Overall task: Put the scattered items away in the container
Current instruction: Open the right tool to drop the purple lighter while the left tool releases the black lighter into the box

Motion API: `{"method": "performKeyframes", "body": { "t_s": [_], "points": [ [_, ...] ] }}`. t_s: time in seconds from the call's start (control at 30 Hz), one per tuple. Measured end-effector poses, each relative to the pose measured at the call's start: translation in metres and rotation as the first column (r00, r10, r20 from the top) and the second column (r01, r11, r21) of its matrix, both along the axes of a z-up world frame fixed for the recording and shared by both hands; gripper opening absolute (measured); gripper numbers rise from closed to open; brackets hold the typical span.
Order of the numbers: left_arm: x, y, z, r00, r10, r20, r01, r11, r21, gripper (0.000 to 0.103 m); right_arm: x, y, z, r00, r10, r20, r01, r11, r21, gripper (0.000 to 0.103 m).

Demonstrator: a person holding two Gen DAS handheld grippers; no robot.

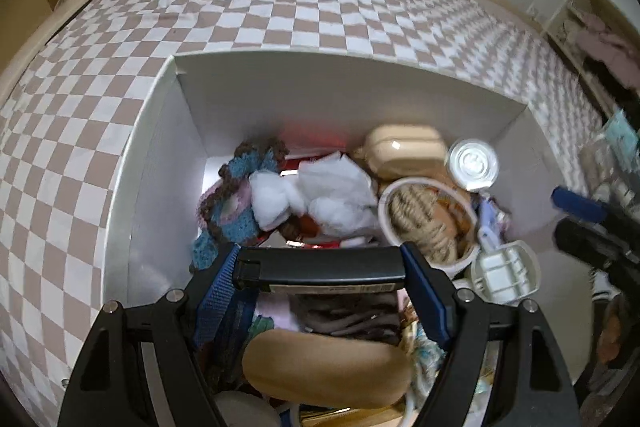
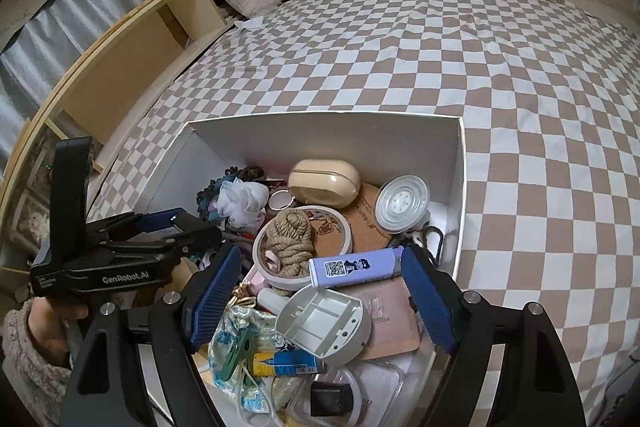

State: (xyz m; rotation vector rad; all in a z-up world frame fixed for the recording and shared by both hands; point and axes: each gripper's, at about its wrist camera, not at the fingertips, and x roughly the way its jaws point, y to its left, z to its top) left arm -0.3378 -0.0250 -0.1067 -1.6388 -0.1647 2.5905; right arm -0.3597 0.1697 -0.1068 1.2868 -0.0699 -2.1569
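A white box (image 1: 280,95) sits on the checked bed and holds several small items. My left gripper (image 1: 320,263) hangs over its near part, shut on a flat black rectangular case (image 1: 320,273) held end to end between the blue pads. The right wrist view has this left gripper (image 2: 188,227) at the box's left side. My right gripper (image 2: 320,259) stands open above the box (image 2: 320,139), over a purple rectangular item (image 2: 352,267) that neither pad touches. At the left wrist view's right edge the right gripper (image 1: 576,223) shows blurred.
In the box lie a rope coil (image 2: 288,235) in a round dish, a beige case (image 2: 324,183), a clear lid (image 2: 402,203), a white cloth (image 1: 320,199), a crochet piece (image 1: 236,195) and a round plastic base (image 2: 324,327). The checked sheet (image 2: 400,59) surrounds it. Wooden shelving (image 2: 140,47) lines the left.
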Motion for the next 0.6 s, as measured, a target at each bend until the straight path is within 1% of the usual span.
{"method": "performKeyframes", "body": {
  "t_s": [0.07,0.23,0.37,0.5,0.6],
  "points": [
    [-0.0003,0.0012,-0.0027,1.000,-0.006,0.015,0.006,1.000,-0.004,0.079,0.0008,-0.0005,-0.0006,1.000,0.000,0.000,0.000,1.000,0.005,0.082],
    [0.0003,-0.0022,-0.0025,1.000,0.005,0.008,-0.005,1.000,0.030,0.080,0.0016,-0.0012,-0.0010,1.000,0.003,0.000,-0.003,1.000,0.008,0.082],
    [0.0012,-0.0021,-0.0012,1.000,0.003,-0.006,-0.003,0.999,0.031,0.082,0.0040,-0.0009,-0.0001,1.000,0.010,0.001,-0.010,1.000,-0.003,0.082],
    [0.0039,0.0001,0.0035,0.999,0.003,-0.040,-0.003,1.000,0.003,0.083,0.0064,-0.0020,0.0026,1.000,0.016,-0.004,-0.016,1.000,-0.002,0.082],
    [0.0038,0.0025,0.0039,0.999,-0.002,-0.041,0.001,1.000,-0.022,0.083,0.0081,-0.0026,0.0040,1.000,0.019,-0.007,-0.019,1.000,0.003,0.082]
  ]
}}
